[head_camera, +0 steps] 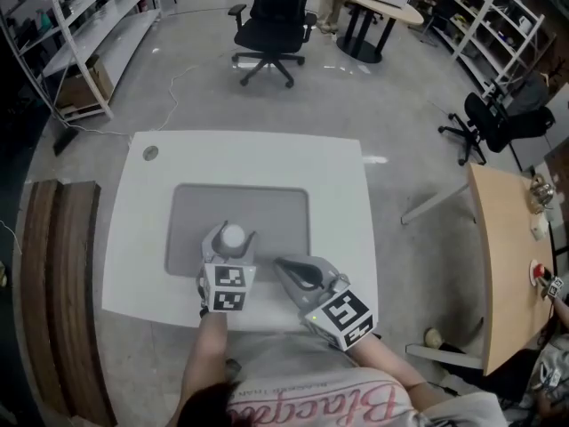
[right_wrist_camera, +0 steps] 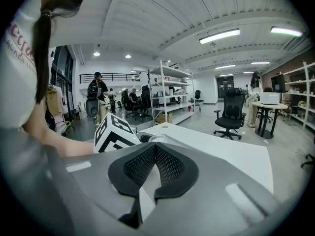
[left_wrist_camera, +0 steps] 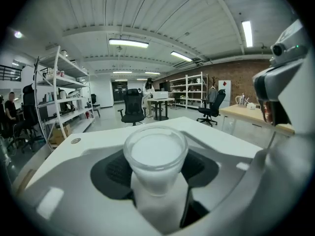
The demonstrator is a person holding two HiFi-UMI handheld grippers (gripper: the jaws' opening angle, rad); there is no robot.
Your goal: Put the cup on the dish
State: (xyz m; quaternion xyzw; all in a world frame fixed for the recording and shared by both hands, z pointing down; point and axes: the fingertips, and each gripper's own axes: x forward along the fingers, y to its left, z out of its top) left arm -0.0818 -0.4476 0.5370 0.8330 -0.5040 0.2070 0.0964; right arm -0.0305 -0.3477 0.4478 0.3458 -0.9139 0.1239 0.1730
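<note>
Far left first: a brown wooden bench (head_camera: 62,274) runs alongside the white table (head_camera: 338,176), with just a narrow strip of floor between them. White shelving (head_camera: 89,34) stands beyond. A small round disc (head_camera: 150,153) sits near the table's far left corner. The grey mat (head_camera: 267,207) takes the middle of the table, its far half bare, with a white margin all round it.

Now the left gripper (head_camera: 233,238): its jaws stand partly spread and are clamped on the cup (left_wrist_camera: 155,154), the pads pressing its sides below the rim. The cup is upright and white inside, over the near middle of the mat. I can't tell whether its base touches the mat. The cube on this gripper shows black-and-white square markers.

Just to its right is the right gripper (head_camera: 286,269), jaws drawn together with nothing between them. It is over the near strip of table by the mat's near right corner, beside the cup but apart from it.

For writing, there's pink script across the person's white shirt (head_camera: 329,407). It seems to start "Bla"; the rest I can't read.

Further right, open concrete floor (head_camera: 418,140) runs from the table's edge to a wooden desk (head_camera: 502,265) with a red button (head_camera: 539,272) on it. Behind the table a black office chair (head_camera: 271,25) stands well apart, with free floor between.
</note>
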